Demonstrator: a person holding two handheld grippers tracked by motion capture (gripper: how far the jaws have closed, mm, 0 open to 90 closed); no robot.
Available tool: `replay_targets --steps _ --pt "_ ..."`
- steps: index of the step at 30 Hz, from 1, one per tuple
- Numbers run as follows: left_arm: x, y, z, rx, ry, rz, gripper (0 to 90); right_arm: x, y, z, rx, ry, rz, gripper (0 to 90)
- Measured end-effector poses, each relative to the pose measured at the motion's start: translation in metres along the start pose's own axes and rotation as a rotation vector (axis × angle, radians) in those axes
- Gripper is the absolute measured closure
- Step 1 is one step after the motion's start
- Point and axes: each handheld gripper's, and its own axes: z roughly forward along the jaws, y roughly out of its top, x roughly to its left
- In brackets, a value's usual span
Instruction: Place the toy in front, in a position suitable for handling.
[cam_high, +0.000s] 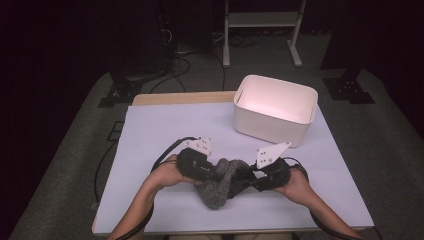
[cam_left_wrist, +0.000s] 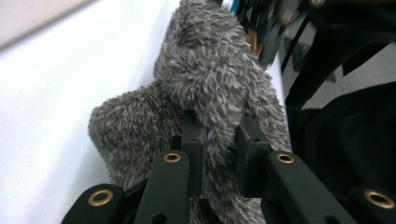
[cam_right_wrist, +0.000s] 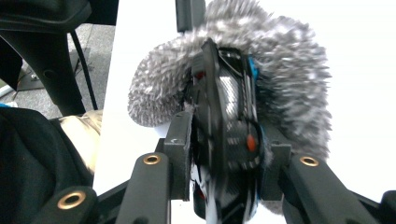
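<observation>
A grey fuzzy fabric piece (cam_high: 219, 186) lies bunched at the front middle of the white table, held between both grippers. My left gripper (cam_high: 212, 173) comes in from the left, and in the left gripper view it (cam_left_wrist: 219, 135) is shut on a fold of the fuzzy fabric (cam_left_wrist: 210, 70). From the right, my right gripper (cam_high: 246, 178) meets it. In the right gripper view it (cam_right_wrist: 224, 135) is shut on a dark object (cam_right_wrist: 229, 102) with blue and orange details. That object sits half wrapped in the fuzzy fabric (cam_right_wrist: 294, 70); what it is I cannot tell.
A white plastic bin (cam_high: 267, 127) stands open at the back right of the table (cam_high: 165, 130). The person's forearms reach in from the table's front edge. Behind the table are a dark floor, cables and a white stand.
</observation>
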Motion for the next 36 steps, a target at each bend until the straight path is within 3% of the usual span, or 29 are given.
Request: replay_targets --steps 2,13,25,36 --pt "0.002 0.0 0.005 -0.005 -0.006 -0.015 77.0 -0.001 -0.007 -0.004 0.001 -0.011 0.01 62.5" --pt "0.0 0.005 0.017 0.081 0.017 0.02 76.3 -0.002 -0.038 -0.015 -0.002 -0.016 0.048 62.3" --pt "-0.005 0.017 0.027 0.105 0.014 0.053 76.3 -0.005 -0.07 -0.018 0.035 0.003 0.112 62.0" --pt "-0.008 0.025 0.035 0.109 -0.001 0.068 73.3 -0.005 -0.078 -0.013 0.096 -0.005 0.119 60.2"
